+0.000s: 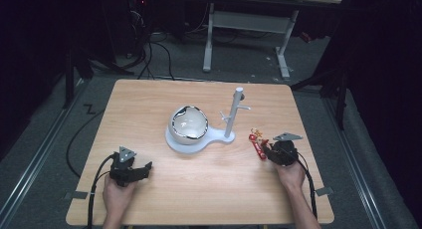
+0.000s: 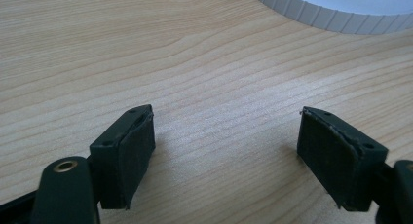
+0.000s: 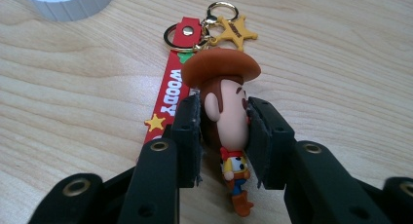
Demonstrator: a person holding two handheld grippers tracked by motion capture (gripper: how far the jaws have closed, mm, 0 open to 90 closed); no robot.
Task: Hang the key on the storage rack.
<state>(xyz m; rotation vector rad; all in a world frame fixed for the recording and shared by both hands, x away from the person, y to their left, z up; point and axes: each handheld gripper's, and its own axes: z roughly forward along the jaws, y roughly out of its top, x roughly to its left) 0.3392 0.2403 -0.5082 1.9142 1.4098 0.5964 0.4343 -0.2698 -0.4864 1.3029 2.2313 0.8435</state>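
Now the right gripper (image 3: 224,136) pinches the head of the cowboy keychain (image 3: 221,112), at four o'clock on the wooden table (image 1: 209,189). It should lift straight, so the red strap (image 3: 168,95) follows. The left gripper (image 2: 224,151) rests spread at seven o'clock. Beyond stands the white stand (image 1: 234,114) with a bowl (image 1: 189,123), then a dark floor with cables.

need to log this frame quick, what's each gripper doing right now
left gripper: open, nothing between its pads, low over the table
right gripper: shut on the cowboy keychain, gripping the figure's head
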